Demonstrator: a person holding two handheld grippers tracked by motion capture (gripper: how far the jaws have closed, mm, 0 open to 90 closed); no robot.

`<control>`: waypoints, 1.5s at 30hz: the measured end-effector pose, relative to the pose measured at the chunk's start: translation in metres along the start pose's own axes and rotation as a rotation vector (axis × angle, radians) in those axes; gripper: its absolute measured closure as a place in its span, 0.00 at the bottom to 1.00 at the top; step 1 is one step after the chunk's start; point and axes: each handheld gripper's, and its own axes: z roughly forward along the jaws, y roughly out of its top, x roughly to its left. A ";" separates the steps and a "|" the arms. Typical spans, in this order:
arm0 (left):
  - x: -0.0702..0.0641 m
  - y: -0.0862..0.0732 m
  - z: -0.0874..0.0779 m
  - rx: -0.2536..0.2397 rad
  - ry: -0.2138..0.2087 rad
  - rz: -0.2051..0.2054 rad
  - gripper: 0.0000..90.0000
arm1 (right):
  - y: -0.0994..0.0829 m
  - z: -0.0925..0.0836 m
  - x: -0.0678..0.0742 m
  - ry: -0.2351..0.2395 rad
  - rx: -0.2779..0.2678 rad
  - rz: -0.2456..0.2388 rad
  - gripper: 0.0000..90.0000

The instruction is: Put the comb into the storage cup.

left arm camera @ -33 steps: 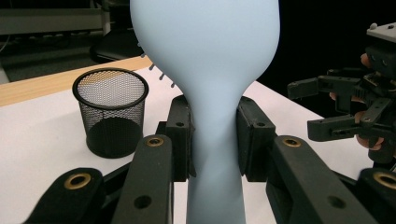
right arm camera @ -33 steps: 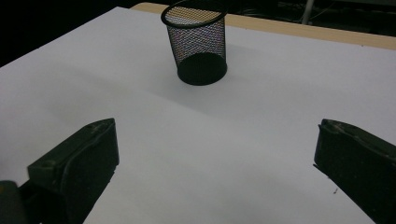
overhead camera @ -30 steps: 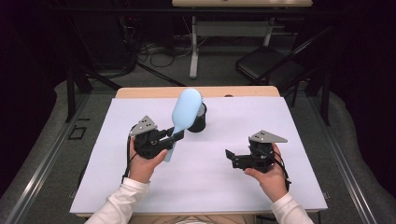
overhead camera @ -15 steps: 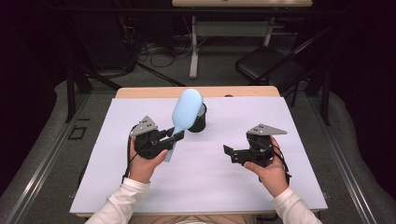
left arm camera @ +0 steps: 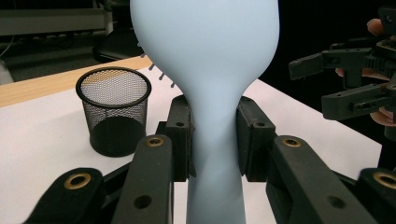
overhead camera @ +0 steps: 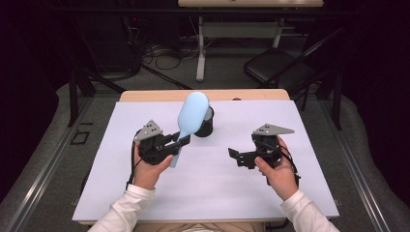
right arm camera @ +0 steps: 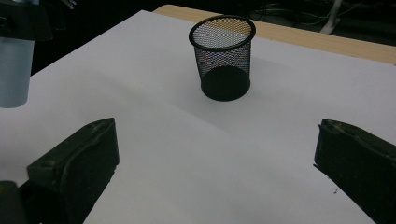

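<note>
A light blue hairbrush (overhead camera: 192,113) stands tilted, head up, over the white sheet. My left gripper (overhead camera: 180,141) is shut on its narrow neck. In the left gripper view the pads (left arm camera: 180,140) press both sides of the hairbrush (left arm camera: 210,70), and bristles show behind its head. A black mesh cup (overhead camera: 205,128) stands upright and empty just beyond the brush head. My right gripper (overhead camera: 233,157) hovers over the sheet at the right, pointing left, open with nothing between its fingers. From the right gripper view the cup (right arm camera: 223,58) lies ahead of that gripper (right arm camera: 217,163), with the brush handle's end (right arm camera: 14,74) at far left.
A white sheet (overhead camera: 290,193) covers most of the wooden table (overhead camera: 145,95). Dark floor, cables, a chair (overhead camera: 275,67) and desk legs lie beyond the far edge. The right gripper (left arm camera: 308,84) shows at the right of the left gripper view.
My right gripper has risen a little above the sheet and stays open. The left gripper and the hairbrush have not moved.
</note>
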 end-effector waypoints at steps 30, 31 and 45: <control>-0.001 -0.002 0.001 0.002 0.004 0.006 0.78 | 0.025 0.002 0.000 0.052 0.018 0.041 0.00; -0.001 -0.002 0.001 0.001 0.004 0.004 0.78 | 0.026 0.002 0.000 0.052 0.015 0.043 0.00; -0.002 -0.005 0.004 0.004 -0.004 0.011 0.78 | 0.035 0.008 -0.007 0.067 0.034 0.062 0.00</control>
